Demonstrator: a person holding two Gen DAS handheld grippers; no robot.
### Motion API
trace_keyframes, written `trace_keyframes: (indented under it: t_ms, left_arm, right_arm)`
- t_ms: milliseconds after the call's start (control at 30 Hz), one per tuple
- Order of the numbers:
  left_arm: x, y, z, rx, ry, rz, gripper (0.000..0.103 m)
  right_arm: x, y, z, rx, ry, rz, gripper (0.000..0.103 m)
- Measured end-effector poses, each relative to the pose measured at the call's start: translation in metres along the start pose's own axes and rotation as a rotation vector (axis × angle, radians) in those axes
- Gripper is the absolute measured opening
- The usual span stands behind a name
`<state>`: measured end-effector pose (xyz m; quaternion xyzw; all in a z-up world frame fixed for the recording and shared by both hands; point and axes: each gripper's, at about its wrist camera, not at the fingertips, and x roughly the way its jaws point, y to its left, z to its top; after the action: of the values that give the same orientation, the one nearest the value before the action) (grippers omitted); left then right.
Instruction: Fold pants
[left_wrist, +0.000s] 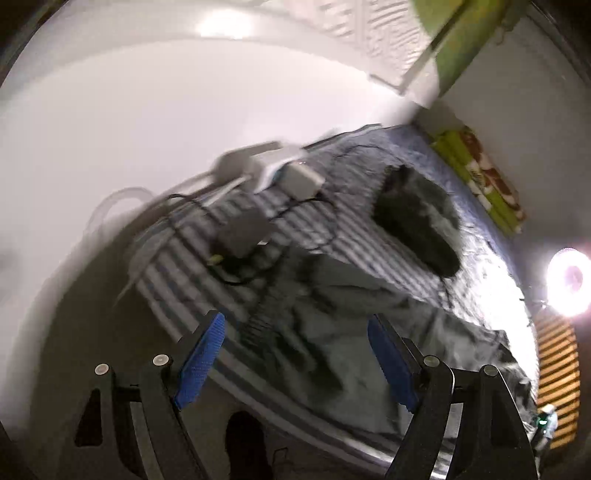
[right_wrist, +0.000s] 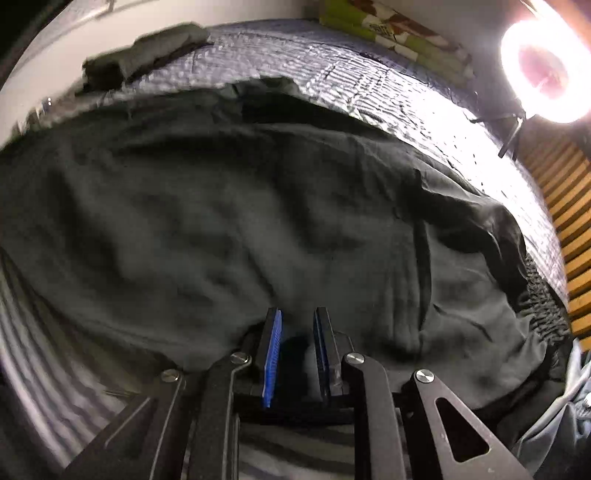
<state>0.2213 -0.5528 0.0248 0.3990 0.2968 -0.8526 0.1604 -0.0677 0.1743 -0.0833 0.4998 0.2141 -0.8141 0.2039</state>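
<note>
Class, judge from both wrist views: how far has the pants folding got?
Done: the dark pants lie spread on the striped bed, rumpled, with no neat fold showing. In hand: the right claw, nearly closed, is low at the near edge; a grip is unclear. The left claw hangs open, empty. Left: all folds.

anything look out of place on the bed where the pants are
Yes. A white adapter, a dark box and loose black cables lie on the striped bedspread right beside the grey pants, clutter that could snag a fold. The pants themselves lie rumpled, not flat.
</note>
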Motion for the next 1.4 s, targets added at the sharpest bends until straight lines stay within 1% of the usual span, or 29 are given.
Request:
trace_keyframes:
  t_ms: [67,167,200,233,267,333,400,433,467,567,600,633,667,700,767,800,833,867,933,1000,1100,1133,1167,1233,1300,1367,1400]
  left_arm:
    - [0.016,0.009,-0.002,-0.004,0.023,-0.010,0.082]
    - [0.035,0.021,-0.005,-0.024,0.049,-0.016,0.082]
    - [0.041,0.025,-0.007,-0.035,0.062,-0.037,0.082]
    - [0.047,0.028,-0.011,-0.041,0.073,-0.056,0.082]
    - [0.050,0.030,-0.014,-0.038,0.078,-0.059,0.082]
    - [0.063,0.033,-0.019,-0.026,0.098,-0.053,0.082]
    - [0.074,0.033,-0.021,-0.015,0.118,-0.052,0.083]
    - [0.080,0.033,-0.022,-0.009,0.126,-0.051,0.083]
    - [0.085,0.033,-0.022,-0.005,0.131,-0.048,0.083]
    - [0.104,0.029,-0.023,0.014,0.153,-0.040,0.086]
    - [0.109,0.024,-0.024,0.035,0.149,-0.031,0.088]
    - [0.110,0.019,-0.025,0.060,0.138,-0.022,0.089]
    - [0.112,0.014,-0.027,0.087,0.127,-0.006,0.086]
    - [0.114,0.007,-0.029,0.123,0.116,0.018,0.069]
    - [0.115,-0.004,-0.037,0.187,0.088,0.081,0.050]
    - [0.114,-0.007,-0.040,0.199,0.070,0.093,0.046]
    - [0.114,-0.007,-0.042,0.195,0.061,0.079,0.042]
    - [0.113,-0.007,-0.044,0.183,0.054,0.067,0.036]
    - [0.111,-0.006,-0.046,0.169,0.038,0.058,0.033]
    - [0.104,-0.009,-0.048,0.159,0.004,0.051,0.030]
    - [0.083,-0.024,-0.049,0.170,-0.058,0.005,0.030]
    - [0.076,-0.034,-0.050,0.193,-0.072,-0.014,0.030]
    - [0.071,-0.044,-0.052,0.225,-0.083,-0.028,0.030]
    - [0.062,-0.073,-0.060,0.317,-0.101,-0.047,0.030]
    - [0.059,-0.103,-0.070,0.406,-0.105,-0.081,0.029]
    - [0.060,-0.141,-0.088,0.527,-0.112,-0.080,0.028]
    - [0.064,-0.167,-0.104,0.622,-0.112,-0.073,0.028]
  right_arm:
    - [-0.013,0.006,0.006,0.019,-0.013,0.027,0.016]
    - [-0.031,0.027,0.018,-0.007,-0.048,0.044,0.016]
    - [-0.037,0.037,0.022,-0.020,-0.058,0.058,0.016]
    - [-0.043,0.051,0.029,-0.036,-0.070,0.077,0.016]
    - [-0.047,0.062,0.033,-0.045,-0.078,0.090,0.016]
    - [-0.053,0.082,0.043,-0.066,-0.089,0.131,0.016]
    - [-0.059,0.109,0.052,-0.090,-0.100,0.195,0.016]
    - [-0.064,0.124,0.051,-0.114,-0.106,0.218,0.016]
    - [-0.064,0.142,0.055,-0.150,-0.112,0.235,0.016]
    - [-0.063,0.182,0.056,-0.228,-0.113,0.247,0.016]
    - [-0.063,0.193,0.057,-0.243,-0.107,0.260,0.016]
    - [-0.061,0.205,0.060,-0.251,-0.099,0.282,0.016]
    - [-0.059,0.213,0.064,-0.250,-0.092,0.300,0.016]
    - [-0.059,0.219,0.066,-0.250,-0.087,0.315,0.016]
    - [-0.062,0.239,0.082,-0.255,-0.081,0.358,0.016]
    - [-0.064,0.246,0.089,-0.259,-0.085,0.373,0.016]
    - [-0.069,0.261,0.102,-0.271,-0.091,0.405,0.016]
    - [-0.074,0.275,0.113,-0.280,-0.096,0.432,0.017]
    - [-0.081,0.299,0.133,-0.288,-0.101,0.478,0.018]
    - [-0.087,0.332,0.155,-0.307,-0.102,0.535,0.018]
    - [-0.089,0.361,0.174,-0.294,-0.067,0.638,0.018]
    - [-0.087,0.367,0.180,-0.274,-0.050,0.673,0.018]
    - [-0.086,0.369,0.184,-0.260,-0.040,0.690,0.018]
    - [-0.081,0.364,0.188,-0.229,-0.025,0.709,0.019]
    - [-0.072,0.353,0.189,-0.195,-0.003,0.716,0.020]
    - [-0.057,0.330,0.185,-0.134,0.030,0.725,0.020]
    - [-0.049,0.319,0.183,-0.105,0.046,0.730,0.020]
